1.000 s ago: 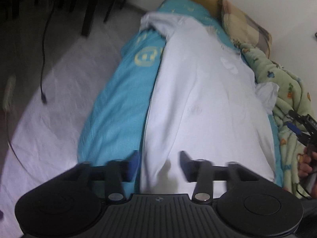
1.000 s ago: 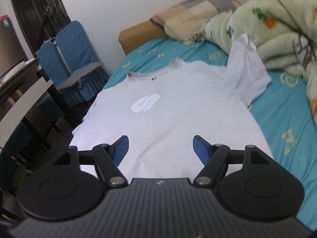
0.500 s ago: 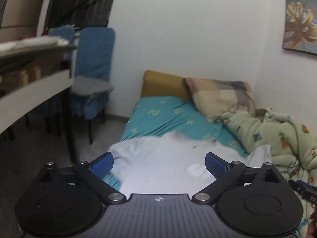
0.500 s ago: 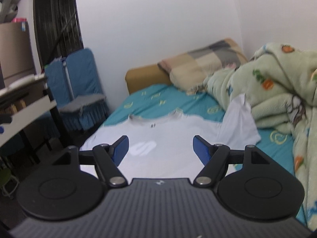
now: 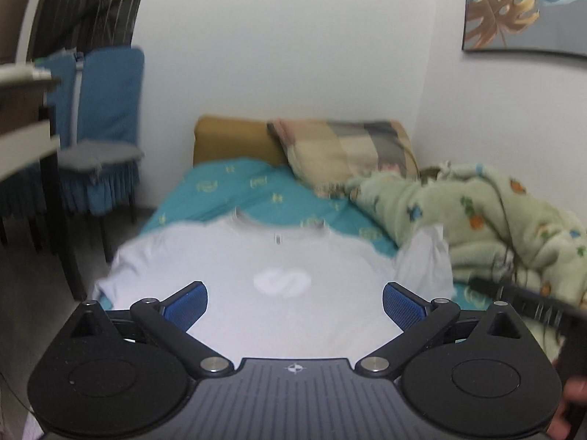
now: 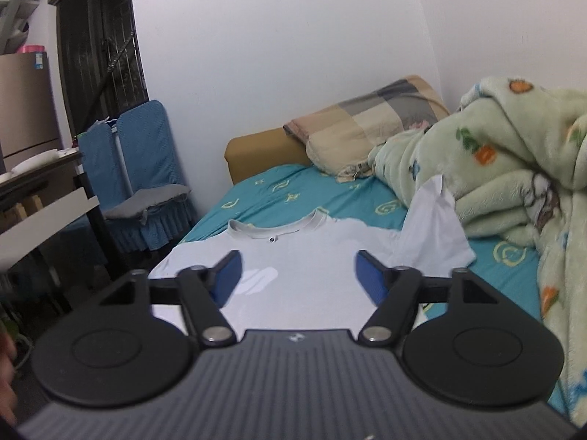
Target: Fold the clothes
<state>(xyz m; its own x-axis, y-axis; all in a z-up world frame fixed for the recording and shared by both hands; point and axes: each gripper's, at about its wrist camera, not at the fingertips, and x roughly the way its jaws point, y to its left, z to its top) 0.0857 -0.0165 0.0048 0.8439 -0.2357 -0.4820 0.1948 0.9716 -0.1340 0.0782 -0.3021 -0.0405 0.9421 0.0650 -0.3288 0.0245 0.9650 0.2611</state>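
A white T-shirt [image 5: 286, 304] with a pale chest logo lies flat, front up, on the teal bed sheet [image 5: 234, 190], collar toward the far wall. It also shows in the right wrist view [image 6: 312, 267]. Its right sleeve [image 6: 436, 227] rides up against the green blanket. My left gripper [image 5: 295, 302] is open and empty, held above the shirt's lower half. My right gripper [image 6: 297, 275] is open and empty, also above the shirt. Part of the right gripper's tool [image 5: 528, 300] shows at the right in the left wrist view.
A bunched green fleece blanket [image 6: 513, 168] fills the bed's right side. A plaid pillow [image 6: 370, 117] and a mustard cushion [image 6: 256, 154] lie at the head. Blue chairs [image 6: 143, 179] and a table [image 6: 40, 216] stand left of the bed.
Both grippers tilted up from looking down at the shirt to a level view along the bed. My left gripper's jaws opened wider. The shirt has not moved.
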